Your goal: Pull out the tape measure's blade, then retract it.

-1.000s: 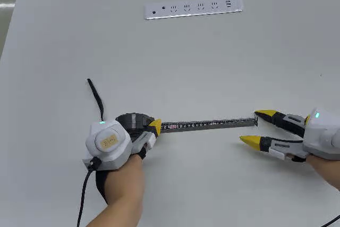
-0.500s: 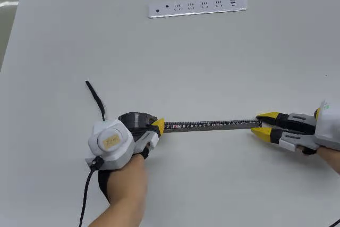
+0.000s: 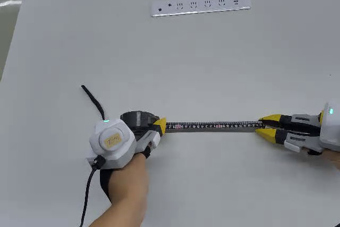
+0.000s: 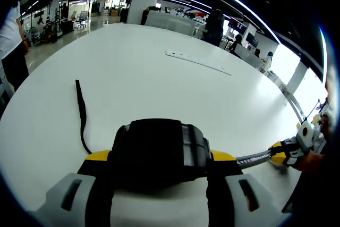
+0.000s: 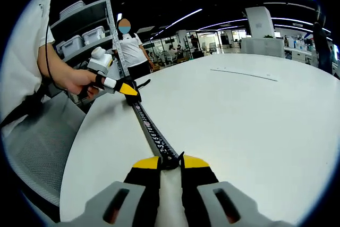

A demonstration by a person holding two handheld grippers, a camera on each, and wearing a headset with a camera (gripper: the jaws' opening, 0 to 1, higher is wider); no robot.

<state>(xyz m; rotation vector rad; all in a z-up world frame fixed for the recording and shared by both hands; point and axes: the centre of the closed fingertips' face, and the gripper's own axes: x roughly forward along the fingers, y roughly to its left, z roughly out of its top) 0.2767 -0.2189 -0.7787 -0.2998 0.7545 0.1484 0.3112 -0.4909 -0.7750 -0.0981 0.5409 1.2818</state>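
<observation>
— Where's the tape measure (image 3: 137, 120)?
— On the white table (image 3: 159, 51), its case clamped between the jaws of the left gripper (image 3: 154, 131).
— And the right gripper (image 3: 265, 126)?
— Jaws pinched tight on the tip of the blade (image 3: 212, 126), which stretches out between the two.

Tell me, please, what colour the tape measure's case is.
Black. The tape measure's case shows best in the left gripper view.
</observation>
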